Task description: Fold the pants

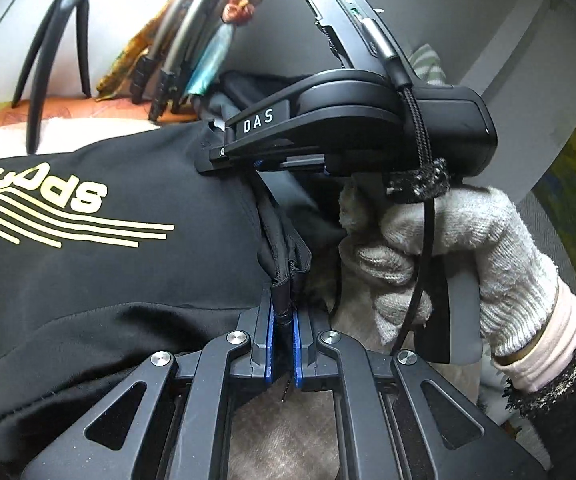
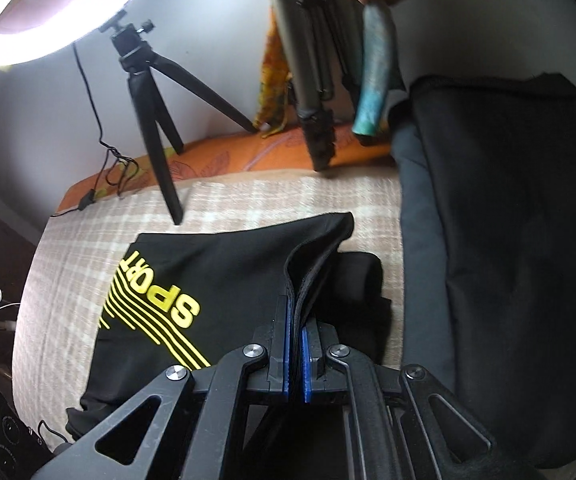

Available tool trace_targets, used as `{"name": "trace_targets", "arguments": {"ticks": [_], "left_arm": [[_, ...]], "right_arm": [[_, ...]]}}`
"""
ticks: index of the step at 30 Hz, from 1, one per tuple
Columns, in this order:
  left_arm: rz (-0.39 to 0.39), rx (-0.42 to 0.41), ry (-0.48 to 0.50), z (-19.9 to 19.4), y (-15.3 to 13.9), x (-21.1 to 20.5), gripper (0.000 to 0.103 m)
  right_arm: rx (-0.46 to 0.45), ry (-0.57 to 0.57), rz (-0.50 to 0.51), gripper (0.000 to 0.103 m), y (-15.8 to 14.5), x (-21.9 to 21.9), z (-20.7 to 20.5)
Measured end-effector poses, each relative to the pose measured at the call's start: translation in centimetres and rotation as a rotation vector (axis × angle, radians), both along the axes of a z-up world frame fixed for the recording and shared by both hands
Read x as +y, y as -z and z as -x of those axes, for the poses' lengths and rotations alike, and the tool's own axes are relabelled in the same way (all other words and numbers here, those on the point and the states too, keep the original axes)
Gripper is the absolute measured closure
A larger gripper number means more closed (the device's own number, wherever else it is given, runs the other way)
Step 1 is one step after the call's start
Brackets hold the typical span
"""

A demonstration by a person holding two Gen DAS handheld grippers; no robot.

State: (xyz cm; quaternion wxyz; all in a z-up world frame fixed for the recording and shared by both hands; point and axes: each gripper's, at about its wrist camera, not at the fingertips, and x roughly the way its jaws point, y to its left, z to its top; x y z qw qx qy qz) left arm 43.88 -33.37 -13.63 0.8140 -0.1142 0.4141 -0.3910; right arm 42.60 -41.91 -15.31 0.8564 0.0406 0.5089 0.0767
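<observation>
The black pants (image 1: 100, 280) with a yellow "SPORT" print lie on a beige checked cloth (image 2: 248, 200). My left gripper (image 1: 283, 316) is shut on a bunched edge of the pants. The right gripper's body (image 1: 368, 120), held by a gloved hand (image 1: 448, 248), shows just right of it in the left wrist view. My right gripper (image 2: 297, 320) is shut on a folded edge of the pants (image 2: 216, 280), which rises from the cloth into the jaws.
A small black tripod (image 2: 156, 128) stands at the back of the cloth. A larger grey tripod (image 2: 312, 80) and colourful fabric (image 2: 372, 80) stand behind. A dark bag or cushion (image 2: 508, 240) fills the right. A ring light (image 2: 28, 32) glows top left.
</observation>
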Motion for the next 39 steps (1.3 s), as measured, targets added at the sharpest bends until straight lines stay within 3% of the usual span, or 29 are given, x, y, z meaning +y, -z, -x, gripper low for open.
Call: {"name": "trace_targets", "arguments": {"ticks": [2, 7, 11, 13, 16, 20, 23, 29, 33, 36, 39], "left_arm": [[-0.015, 0.020, 0.022, 0.1, 0.6, -0.5, 0.098], [-0.058, 0.044, 0.061, 0.7, 0.8, -1.5, 0.086], [-0.060, 0.079, 0.103, 1.6, -0.6, -0.3, 0.085], [-0.059, 0.055, 0.120, 2.6, -1.8, 1.6, 0.084], [-0.055, -0.007, 0.072, 3.5, -3.4, 6.2, 0.076], [-0.102, -0.097, -0.050, 1.3, -4.4, 11.4, 0.076], [-0.101, -0.064, -0.073, -1.2, -3.6, 12.6, 0.076], [-0.199, -0.048, 0.080, -0.9, -0.3, 9.5, 0.076], [-0.278, -0.067, 0.140, 1.1, 1.9, 8.4, 0.076], [-0.280, -0.104, 0.148, 1.8, 2.2, 8.5, 0.076], [-0.253, -0.075, 0.136, 1.4, 1.6, 9.0, 0.076]], "right_arm": [[0.002, -0.002, 0.020, 0.102, 0.5, -0.5, -0.1], [-0.002, -0.011, 0.025, 0.101, 0.9, -0.9, -0.3], [-0.023, 0.008, 0.018, 0.080, 0.1, -1.0, 0.1], [-0.052, 0.013, 0.046, 0.077, -0.8, -0.8, 0.7], [-0.102, 0.017, 0.072, 0.068, -2.3, -0.6, 2.4], [-0.153, -0.026, 0.053, 0.068, -3.2, -0.1, 5.6], [-0.142, -0.072, 0.026, 0.068, -2.4, 0.6, 7.9], [-0.085, -0.113, 0.126, 0.069, 0.7, 1.3, 9.9], [-0.068, -0.049, 0.090, 0.069, 1.2, -1.2, 9.9], [-0.034, -0.035, 0.051, 0.070, 1.7, -2.7, 10.2], [-0.021, -0.025, -0.051, 0.067, 1.5, -4.0, 10.5]]}}
